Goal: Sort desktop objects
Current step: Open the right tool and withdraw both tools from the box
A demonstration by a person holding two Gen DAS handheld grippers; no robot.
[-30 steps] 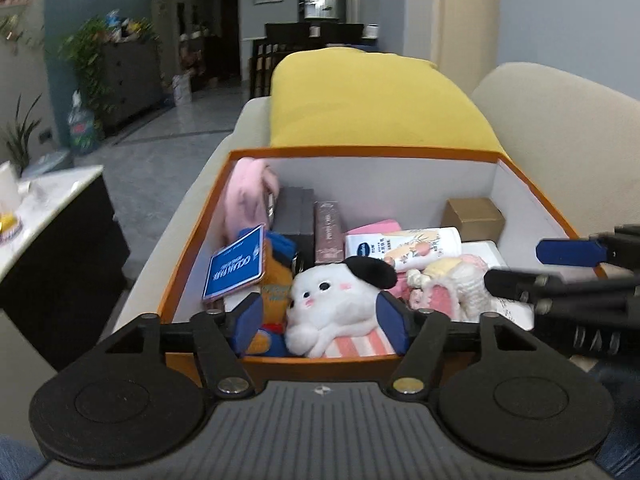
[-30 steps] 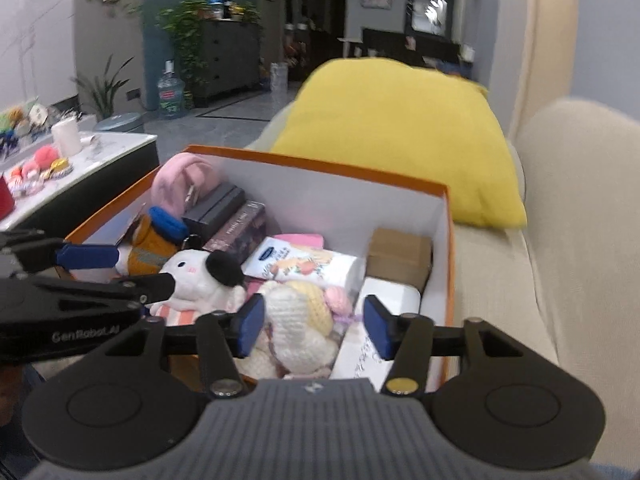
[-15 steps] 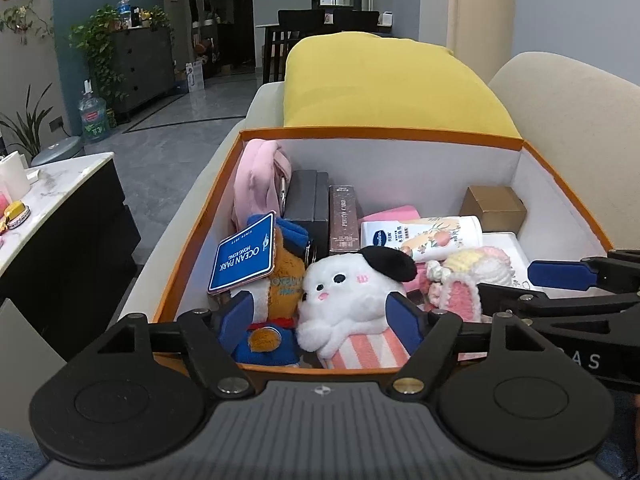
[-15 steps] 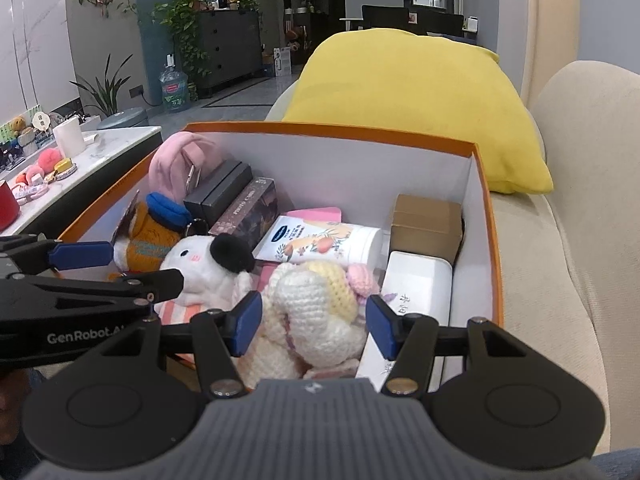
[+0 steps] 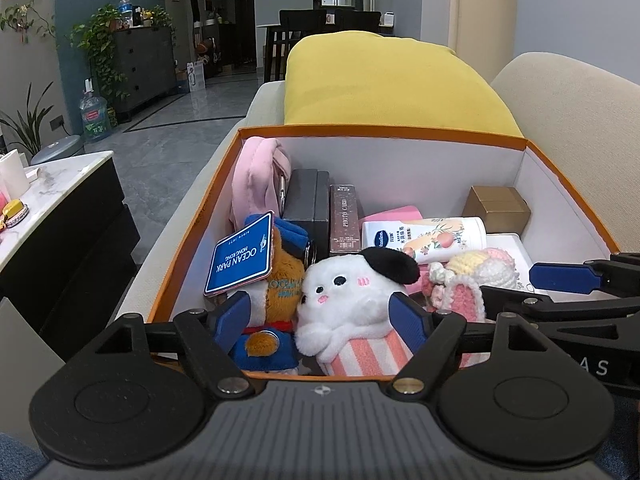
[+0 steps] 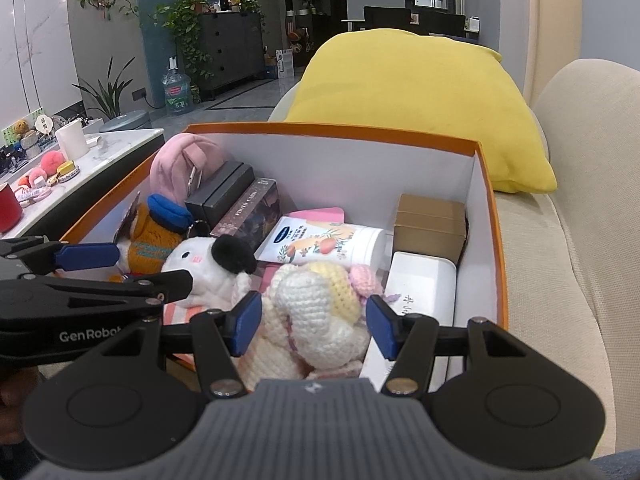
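Note:
An orange box (image 5: pixel 380 132) on the sofa holds the objects. My left gripper (image 5: pixel 320 316) hovers over its near edge, jaws opening. A white plush (image 5: pixel 344 292) with a black ear and a brown plush (image 5: pixel 284 280) in a blue cap lie between the pads, neither pressed. My right gripper (image 6: pixel 314 322) stands open to the right of it. Its pads flank a cream crochet toy (image 6: pixel 316 308) that rests in the box. From the left wrist view, the right gripper (image 5: pixel 508 284) reaches in beside the crochet toy (image 5: pixel 480 272).
Also in the box are a pink pouch (image 5: pixel 260 172), a black case (image 5: pixel 308 200), a photo card box (image 5: pixel 344 220), a lotion tube (image 5: pixel 424 236), a brown carton (image 5: pixel 498 208) and a white box (image 6: pixel 420 284). A yellow cushion (image 5: pixel 388 80) lies behind the box. A marble-topped table (image 5: pixel 52 188) stands at the left.
The left jaws have spread wider around the white plush. The right gripper has drawn closer to the crochet toy, with its jaws unchanged.

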